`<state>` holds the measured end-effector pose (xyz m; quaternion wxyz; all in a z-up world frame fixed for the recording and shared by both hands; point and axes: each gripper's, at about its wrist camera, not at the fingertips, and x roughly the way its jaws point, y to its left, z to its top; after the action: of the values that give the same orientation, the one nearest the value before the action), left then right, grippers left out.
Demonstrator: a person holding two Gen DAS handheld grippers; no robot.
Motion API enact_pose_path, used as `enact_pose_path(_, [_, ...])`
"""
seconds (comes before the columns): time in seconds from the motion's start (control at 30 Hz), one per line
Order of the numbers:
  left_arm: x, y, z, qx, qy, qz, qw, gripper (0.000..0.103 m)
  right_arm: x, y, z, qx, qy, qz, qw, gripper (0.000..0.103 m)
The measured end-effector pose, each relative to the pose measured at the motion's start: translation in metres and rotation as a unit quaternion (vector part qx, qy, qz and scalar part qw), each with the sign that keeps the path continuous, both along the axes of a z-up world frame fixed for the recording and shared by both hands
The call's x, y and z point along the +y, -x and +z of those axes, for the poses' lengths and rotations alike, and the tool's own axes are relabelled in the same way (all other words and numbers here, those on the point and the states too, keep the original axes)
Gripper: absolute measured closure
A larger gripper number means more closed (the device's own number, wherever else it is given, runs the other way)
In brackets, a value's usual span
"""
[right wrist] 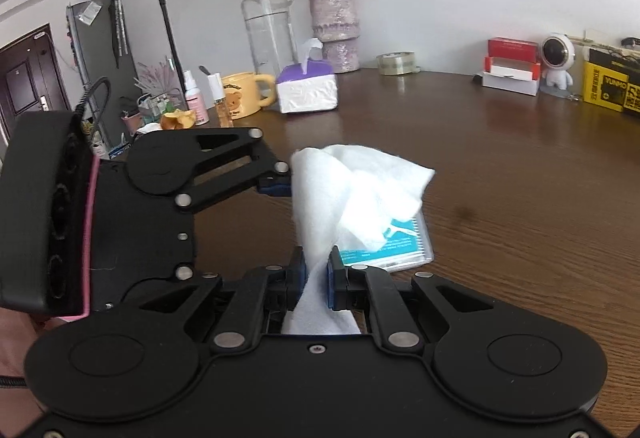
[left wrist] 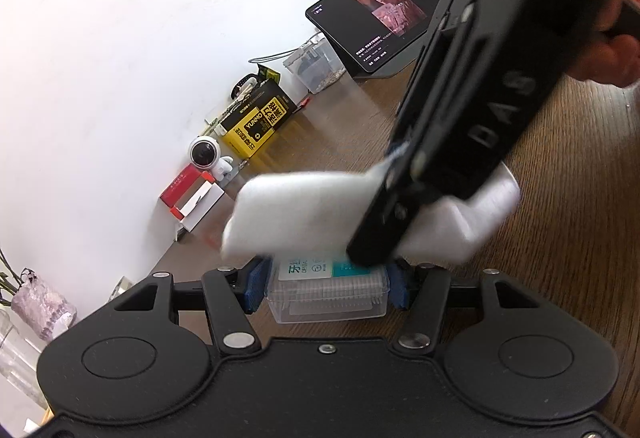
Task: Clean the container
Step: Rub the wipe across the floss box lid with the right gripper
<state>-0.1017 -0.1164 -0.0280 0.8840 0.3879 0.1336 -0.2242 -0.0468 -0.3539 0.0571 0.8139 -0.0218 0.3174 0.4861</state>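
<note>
A small clear plastic floss-pick box (left wrist: 328,292), teal-and-white label on its lid, sits low over the brown wooden desk (right wrist: 520,166), pinched at its two short ends by the blue pads of the left gripper (left wrist: 326,288), whose jaws are closed to the box's width. The box looks light, rigid and smooth-walled, likely to slip or crack if squeezed hard; the short ends held now appear the soundest grip, leaving the lid free. Just above it, the right gripper (right wrist: 317,274), jaws closed nearly together, clamps a bunched white tissue (right wrist: 360,190); the soft, limp sheet drapes forward over the lid, judged to be mid-wipe. Whether tissue and lid are touching cannot be told. Farther back on the desk stand a tissue pack (right wrist: 307,90), a yellow mug (right wrist: 244,94), a roll of tape (right wrist: 396,63), an astronaut figurine (right wrist: 558,58), a yellow-and-black carton (left wrist: 260,122) and a propped tablet (left wrist: 376,14).
</note>
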Motion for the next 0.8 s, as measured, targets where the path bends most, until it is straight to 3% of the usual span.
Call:
enact_pose_path(0.23, [-0.001,-0.005,-0.001,-0.002,-0.002,0.000,1.0000,0.046,-0.015,-0.028,-0.009,-0.003,0.033,-0.074,0.997,0.093])
enact_pose_path(0.57, [-0.001,-0.010,0.001,-0.001,-0.002,0.000,1.0000,0.046,0.009,0.009,0.003,-0.016,0.004,0.020,1.000,0.093])
enact_pose_path(0.8, [0.000,-0.010,0.002,-0.001,-0.002,-0.001,1.0000,0.046,-0.007,-0.012,-0.001,-0.009,0.023,-0.025,0.999,0.093])
